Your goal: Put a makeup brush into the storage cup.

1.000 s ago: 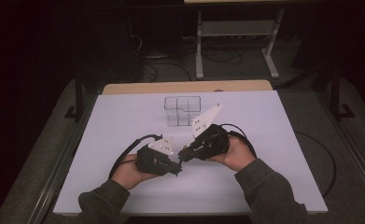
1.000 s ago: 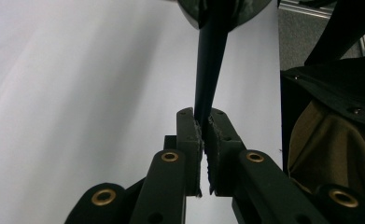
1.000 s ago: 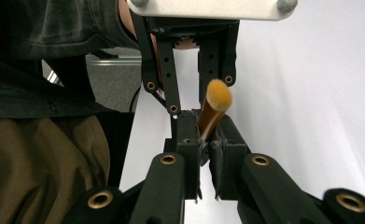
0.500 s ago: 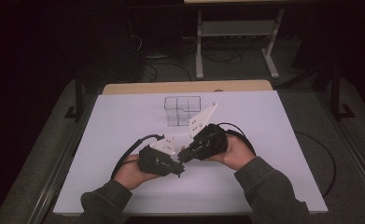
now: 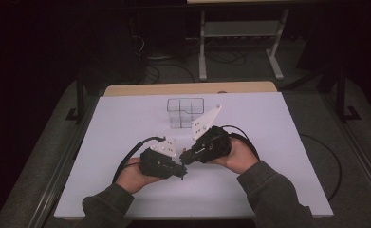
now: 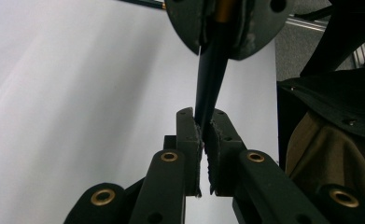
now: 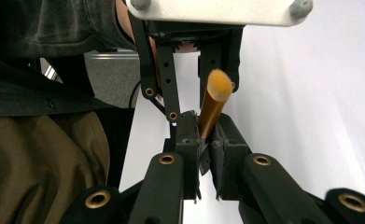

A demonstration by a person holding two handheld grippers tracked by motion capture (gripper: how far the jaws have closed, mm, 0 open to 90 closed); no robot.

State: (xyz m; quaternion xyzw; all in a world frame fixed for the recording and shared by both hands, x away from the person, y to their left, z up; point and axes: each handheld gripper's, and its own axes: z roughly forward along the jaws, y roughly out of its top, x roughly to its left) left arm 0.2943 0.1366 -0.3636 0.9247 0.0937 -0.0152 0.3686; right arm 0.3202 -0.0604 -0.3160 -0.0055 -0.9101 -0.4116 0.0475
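A brush [image 7: 214, 100] spans both tongs, bristles toward the left tongs [image 5: 183, 172].

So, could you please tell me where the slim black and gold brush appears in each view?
High view: centre, slim black and gold brush below clear divided box.
Left gripper view: centre, black handle above its jaws.
Right gripper view: centre, gold ferrule with orange tip.
Shared landmark: white tabletop.

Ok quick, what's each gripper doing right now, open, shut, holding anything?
Left gripper: shut on the dark end of the slim brush.
Right gripper: shut on the brush's golden end, near its bristle tip.
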